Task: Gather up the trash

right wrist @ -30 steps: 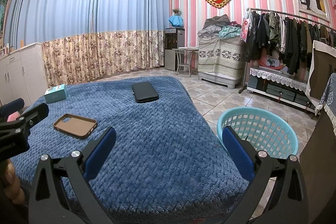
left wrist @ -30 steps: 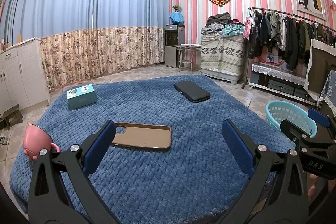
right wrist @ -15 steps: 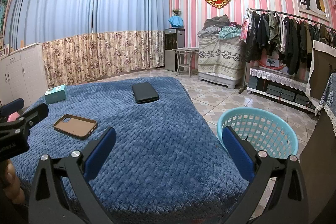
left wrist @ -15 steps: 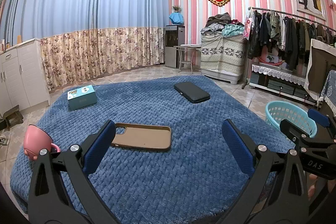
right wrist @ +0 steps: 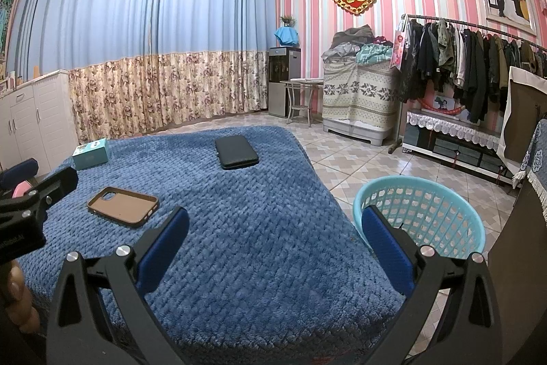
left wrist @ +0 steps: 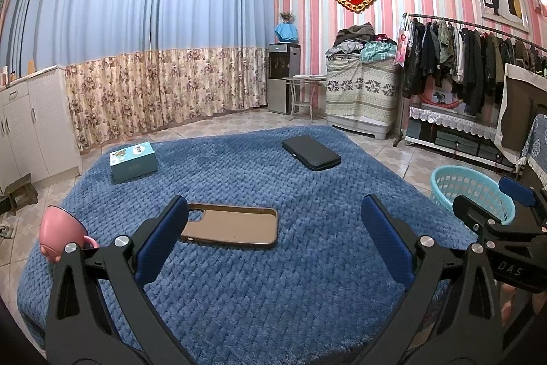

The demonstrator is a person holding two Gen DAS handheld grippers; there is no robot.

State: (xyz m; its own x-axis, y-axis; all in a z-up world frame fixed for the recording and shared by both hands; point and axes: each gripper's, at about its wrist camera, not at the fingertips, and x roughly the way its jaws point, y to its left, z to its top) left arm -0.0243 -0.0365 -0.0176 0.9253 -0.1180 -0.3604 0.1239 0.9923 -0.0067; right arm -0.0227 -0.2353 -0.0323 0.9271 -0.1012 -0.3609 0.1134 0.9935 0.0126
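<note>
Lying flat on the blue blanket (left wrist: 273,279), 4 loose items and 1 basket off its edge. Item 1: brown phone case (left wrist: 229,229), hollow side up, just ahead of the left gripper (left wrist: 273,242), nearer its left finger, whose tip overlaps the case's camera-hole end in the left wrist view; whether they touch cannot be told. Left gripper jaws stand wide apart, nothing between them. Item 2: black wallet-like case (left wrist: 311,153), farther back on the blanket, toward the right side, well apart from both grippers. Item 3: teal box (left wrist: 134,161), far left corner of the blanket. Item 4: pink cup (left wrist: 61,232), tilted, at the blanket's left edge beside the left gripper's frame. Basket (right wrist: 420,221): light blue plastic mesh, on the tiled floor just off the blanket's right edge, directly behind the right finger of the right gripper (right wrist: 273,242). Right gripper jaws also wide apart, empty, hovering over bare blanket; the phone case lies ahead and to its left.
</note>
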